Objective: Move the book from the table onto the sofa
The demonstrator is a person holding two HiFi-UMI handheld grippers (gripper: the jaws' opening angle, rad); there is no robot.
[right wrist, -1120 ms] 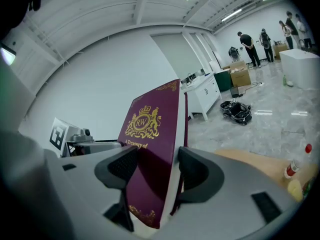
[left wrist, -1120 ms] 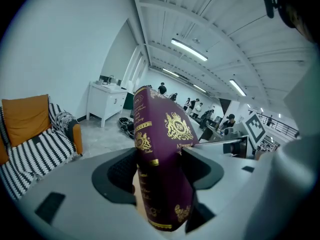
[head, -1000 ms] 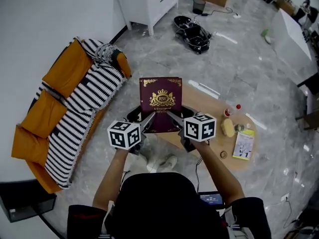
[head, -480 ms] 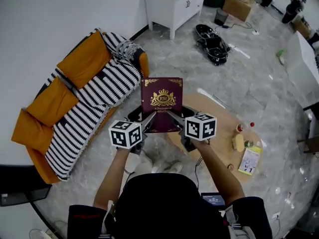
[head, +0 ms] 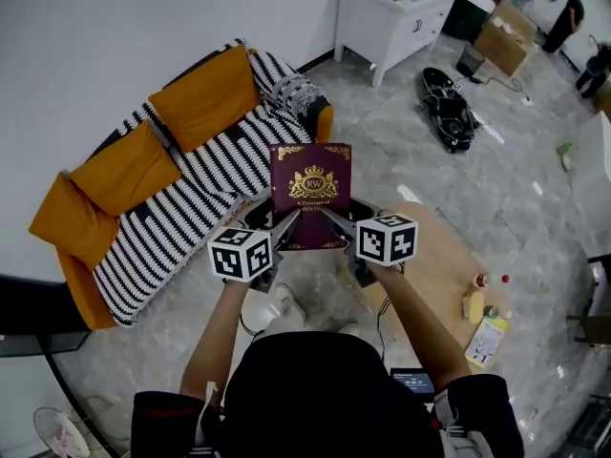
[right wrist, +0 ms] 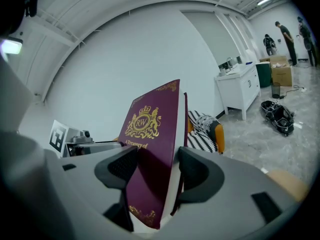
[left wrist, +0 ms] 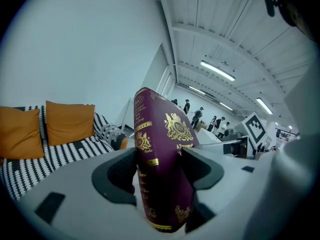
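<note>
Hiding the book's (head: 308, 184) corners are left claw (head: 288, 225) and right claw (head: 329, 220).

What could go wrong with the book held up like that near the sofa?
Both the left gripper and right gripper pinch the book only at its near edge, so it might tip or slip out. It looks short of the sofa, so a drop would probably hit the floor. Its cover gapes slightly in the right gripper view, so it could flop open.
</note>
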